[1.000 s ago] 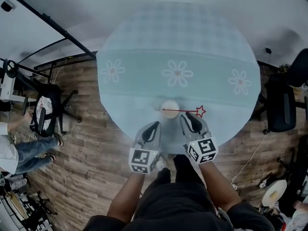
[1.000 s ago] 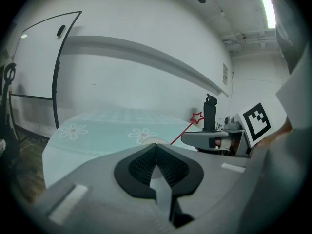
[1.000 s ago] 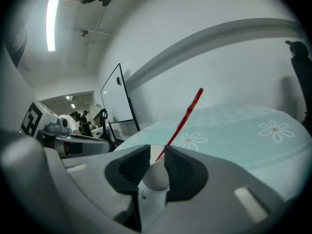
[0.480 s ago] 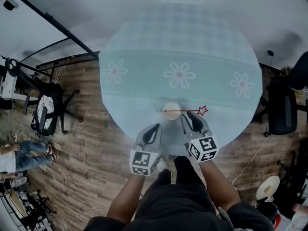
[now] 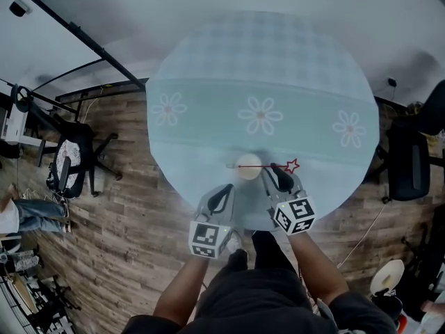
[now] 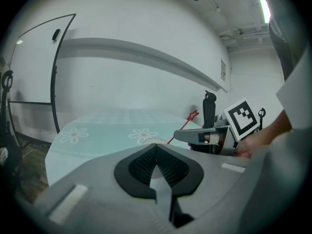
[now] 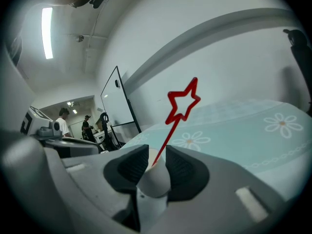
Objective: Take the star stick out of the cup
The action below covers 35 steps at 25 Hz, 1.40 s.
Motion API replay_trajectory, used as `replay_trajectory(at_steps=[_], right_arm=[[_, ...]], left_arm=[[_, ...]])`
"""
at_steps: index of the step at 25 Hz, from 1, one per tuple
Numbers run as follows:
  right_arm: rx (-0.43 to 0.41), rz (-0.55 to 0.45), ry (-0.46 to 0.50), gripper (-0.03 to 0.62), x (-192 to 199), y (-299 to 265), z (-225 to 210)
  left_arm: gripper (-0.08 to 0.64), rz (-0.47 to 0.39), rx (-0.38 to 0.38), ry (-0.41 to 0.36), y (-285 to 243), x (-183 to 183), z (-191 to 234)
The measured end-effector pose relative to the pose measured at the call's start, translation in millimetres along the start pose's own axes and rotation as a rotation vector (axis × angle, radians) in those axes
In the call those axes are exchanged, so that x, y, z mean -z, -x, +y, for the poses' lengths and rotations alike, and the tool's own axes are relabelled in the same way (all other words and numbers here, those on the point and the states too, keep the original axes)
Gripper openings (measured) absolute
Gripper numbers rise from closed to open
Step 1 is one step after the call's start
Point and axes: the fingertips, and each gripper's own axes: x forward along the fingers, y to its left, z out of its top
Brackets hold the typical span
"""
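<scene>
A pale cup (image 5: 248, 167) stands near the front edge of the round table (image 5: 257, 68). A red star stick (image 5: 292, 165) leans out of it to the right. My right gripper (image 5: 278, 173) reaches the stick from the front, just right of the cup. In the right gripper view the star stick (image 7: 184, 101) rises through the narrow gap between the right gripper's (image 7: 154, 162) jaws, which stand open, with the cup (image 7: 155, 182) showing low in that gap. My left gripper (image 5: 222, 191) is shut and empty, short of the cup on its left; the left gripper (image 6: 155, 152) hides most of the cup.
The table carries a light blue cloth with flower prints (image 5: 260, 115). Black office chairs stand at the left (image 5: 69, 160) and right (image 5: 407, 160) on the wooden floor. A person's legs (image 5: 24, 214) show at the far left. The right gripper's marker cube (image 6: 241, 117) shows in the left gripper view.
My right gripper has moved forward so that its jaws now straddle the stick. The left gripper has stayed about where it was. The person at the left has moved further out.
</scene>
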Motion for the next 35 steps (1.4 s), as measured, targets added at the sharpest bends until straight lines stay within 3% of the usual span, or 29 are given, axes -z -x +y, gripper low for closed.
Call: replay_trajectory(at_steps=[3, 6, 10, 19, 27, 35], right_arm=[[0.000, -0.006, -0.006, 0.098, -2, 0, 0], [0.001, -0.002, 0.001, 0.044, 0, 1, 1], [-0.005, -0.019, 0.029, 0.021, -4, 3, 7], [0.011, -0.054, 0.129, 0.020, -22, 28, 30], [0.077, -0.118, 0.239, 0.020, -47, 75, 73], [0.157, -0.203, 0.311, 0.020, -66, 139, 134]], left_arm=[[0.005, -0.004, -0.003, 0.002, 0, -2, -1], [0.005, -0.006, 0.001, 0.005, 0, -2, -6], [0.005, -0.005, 0.005, 0.008, 2, 2, -8], [0.005, -0.036, 0.018, -0.010, 24, -9, -14], [0.005, -0.066, 0.046, -0.010, 72, -19, -22], [0.005, -0.171, 0.073, -0.022, 138, -33, -30]])
